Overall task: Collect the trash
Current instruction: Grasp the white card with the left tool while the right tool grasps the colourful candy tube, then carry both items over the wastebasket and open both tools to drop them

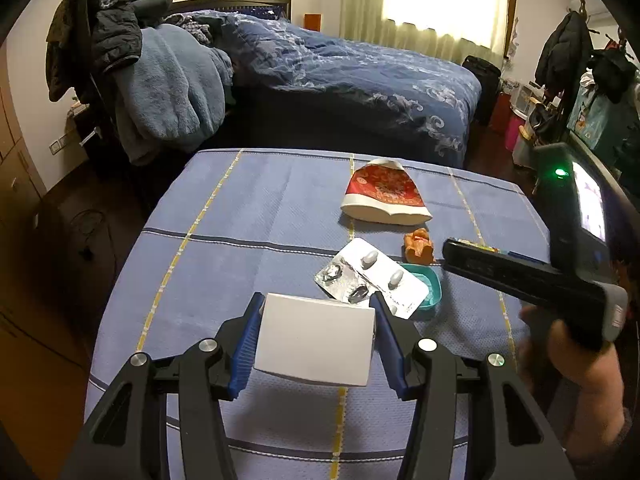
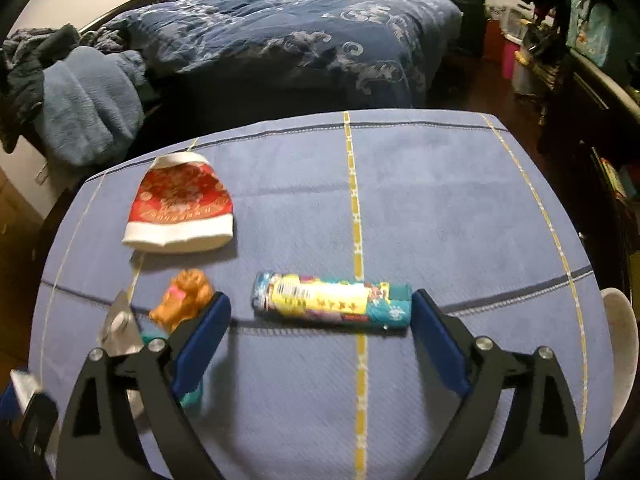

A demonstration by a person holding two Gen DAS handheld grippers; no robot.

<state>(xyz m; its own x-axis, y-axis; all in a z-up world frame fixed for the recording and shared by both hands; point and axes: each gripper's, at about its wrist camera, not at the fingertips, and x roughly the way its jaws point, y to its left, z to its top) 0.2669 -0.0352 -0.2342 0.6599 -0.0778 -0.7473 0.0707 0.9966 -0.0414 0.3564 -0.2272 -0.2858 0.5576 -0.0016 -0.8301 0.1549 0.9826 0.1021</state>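
My left gripper (image 1: pixel 316 308) is shut on a small white box (image 1: pixel 314 340) and holds it over the blue cloth-covered table (image 1: pixel 240 220). Just beyond lie a silver pill blister pack (image 1: pixel 370 278) on a teal dish (image 1: pixel 426 284), an orange crumpled wrapper (image 1: pixel 418 246) and a flattened red and white paper cup (image 1: pixel 384 194). My right gripper (image 2: pixel 320 312) is open, its jaws on either side of a colourful cylindrical tube (image 2: pixel 332 300) lying on the table. The wrapper (image 2: pixel 184 300) and the cup (image 2: pixel 180 208) lie to its left.
A bed with a dark blue quilt (image 1: pixel 340 72) stands behind the table. A chair piled with clothes and a blue blanket (image 1: pixel 160 88) is at the back left. A white round object (image 2: pixel 624 344) sits at the table's right edge. Cluttered shelves (image 1: pixel 580 100) stand at the far right.
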